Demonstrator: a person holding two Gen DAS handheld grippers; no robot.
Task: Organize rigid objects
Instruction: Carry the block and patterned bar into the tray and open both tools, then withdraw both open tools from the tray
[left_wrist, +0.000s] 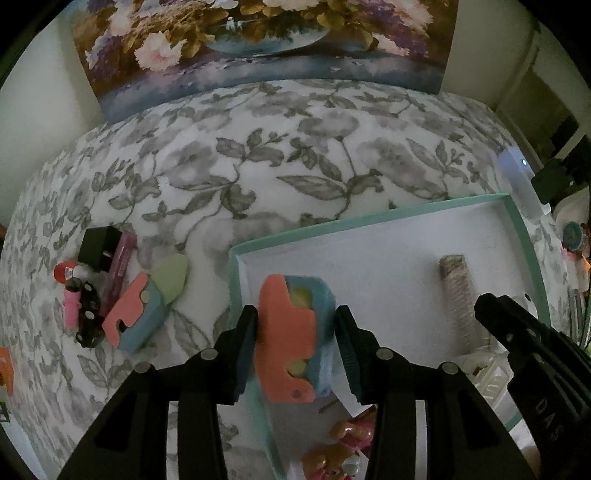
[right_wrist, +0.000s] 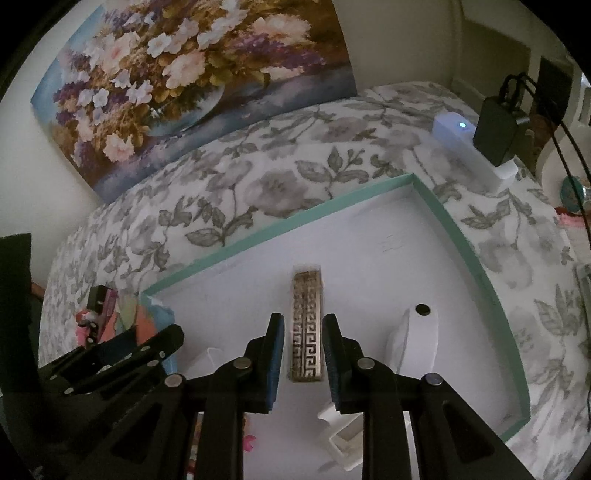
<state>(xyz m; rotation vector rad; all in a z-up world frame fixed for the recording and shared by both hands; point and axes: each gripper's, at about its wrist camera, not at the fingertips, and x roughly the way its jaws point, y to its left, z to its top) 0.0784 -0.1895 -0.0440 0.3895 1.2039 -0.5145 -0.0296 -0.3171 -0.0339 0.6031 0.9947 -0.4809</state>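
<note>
Left gripper (left_wrist: 295, 341) clamps a coral-and-blue toy (left_wrist: 291, 336) over the teal tray (left_wrist: 369, 218); right gripper (right_wrist: 303, 356) clamps a gold-patterned bar (right_wrist: 307, 325).

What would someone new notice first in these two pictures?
The left gripper pinches a coral and blue foam puzzle piece above the near-left corner of the shallow mint-rimmed white box. Inside the box, the right gripper clamps a gold Greek-key patterned bar. A large flower painting leans behind.
</note>
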